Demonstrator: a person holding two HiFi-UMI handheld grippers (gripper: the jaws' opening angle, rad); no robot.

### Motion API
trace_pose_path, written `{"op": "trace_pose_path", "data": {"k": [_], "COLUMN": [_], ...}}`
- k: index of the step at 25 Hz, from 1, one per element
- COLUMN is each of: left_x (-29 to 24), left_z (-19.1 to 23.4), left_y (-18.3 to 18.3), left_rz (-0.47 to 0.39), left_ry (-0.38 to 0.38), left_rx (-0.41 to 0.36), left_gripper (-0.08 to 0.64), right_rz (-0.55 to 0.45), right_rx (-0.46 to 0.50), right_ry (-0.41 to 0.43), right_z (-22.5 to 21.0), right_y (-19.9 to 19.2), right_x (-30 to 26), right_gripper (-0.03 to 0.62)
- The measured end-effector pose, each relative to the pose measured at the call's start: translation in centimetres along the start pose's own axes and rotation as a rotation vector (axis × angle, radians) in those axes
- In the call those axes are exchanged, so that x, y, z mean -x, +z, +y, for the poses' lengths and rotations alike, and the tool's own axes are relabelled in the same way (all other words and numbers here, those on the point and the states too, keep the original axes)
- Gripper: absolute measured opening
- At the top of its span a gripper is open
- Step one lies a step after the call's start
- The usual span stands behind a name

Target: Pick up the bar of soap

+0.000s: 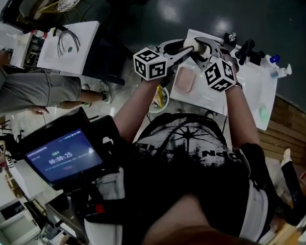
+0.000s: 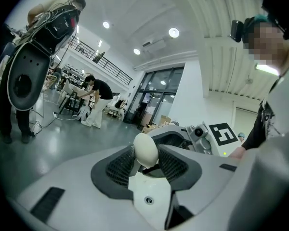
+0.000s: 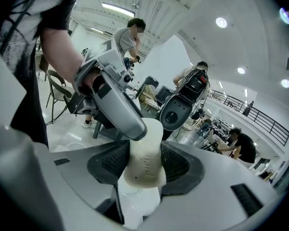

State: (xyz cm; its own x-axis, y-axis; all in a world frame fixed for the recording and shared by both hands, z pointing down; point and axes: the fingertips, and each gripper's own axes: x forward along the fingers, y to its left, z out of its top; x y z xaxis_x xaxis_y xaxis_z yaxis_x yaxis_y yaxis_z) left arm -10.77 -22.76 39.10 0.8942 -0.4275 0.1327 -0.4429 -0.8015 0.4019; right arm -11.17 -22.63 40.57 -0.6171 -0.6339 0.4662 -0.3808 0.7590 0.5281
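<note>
Head view: the soap hangs in the air between the left gripper and the right gripper, over the white table. No part of it touches the top.
Left gripper view: the jaws are drawn in on one rounded end of the soap, and the mesh pads press it from both sides. The right gripper's body shows just behind.
Right gripper view: the jaws are clamped across the soap's broad body, with its embossed lettering facing the camera. The left gripper's tip overlaps the far end.
Soap place: it is clear of the table and held by both claws at once, above and just beyond the pink dish, which looks bare.
Done: by my reading the reach, the grasp and the lift are complete, since the bar rests on no surface.
Left: little remains, at most carrying it a bit higher and holding it steady.
Risk: two claws share one small, probably slick bar, so if either pulls unevenly it could twist out of the other.
</note>
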Motion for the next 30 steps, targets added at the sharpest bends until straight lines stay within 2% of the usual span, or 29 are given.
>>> {"op": "trace_pose_path", "data": {"k": [7,15,22,30], "left_x": [-2.8,-7.9,-13.5,-18.0], "left_z": [-3.2,-8.3,-12.4,-17.9], "left_y": [-0.6,-1.9,-4.0,-4.6], "left_rz": [0.025,0.081,0.118,0.147], "left_ry": [-0.083,-0.214,-0.331,-0.433], "left_rx": [0.004,-0.020,-0.027,-0.031], "left_gripper": [0.164,0.164,0.164,0.163], "right_rz": [0.054,0.146,0.222,0.292], "right_rx": [-0.036,-0.091,-0.135,-0.168], "right_ry": [-0.050,-0.138,-0.215,-0.282], "right_z": [-0.5,-1.4,-2.2,-3.3], "right_y": [-2.3,-6.5,-11.8,-15.2], "right_x": [3.7,9.4,14.5,20.7], "right_gripper": [0.213,0.213,0.213,0.213]}}
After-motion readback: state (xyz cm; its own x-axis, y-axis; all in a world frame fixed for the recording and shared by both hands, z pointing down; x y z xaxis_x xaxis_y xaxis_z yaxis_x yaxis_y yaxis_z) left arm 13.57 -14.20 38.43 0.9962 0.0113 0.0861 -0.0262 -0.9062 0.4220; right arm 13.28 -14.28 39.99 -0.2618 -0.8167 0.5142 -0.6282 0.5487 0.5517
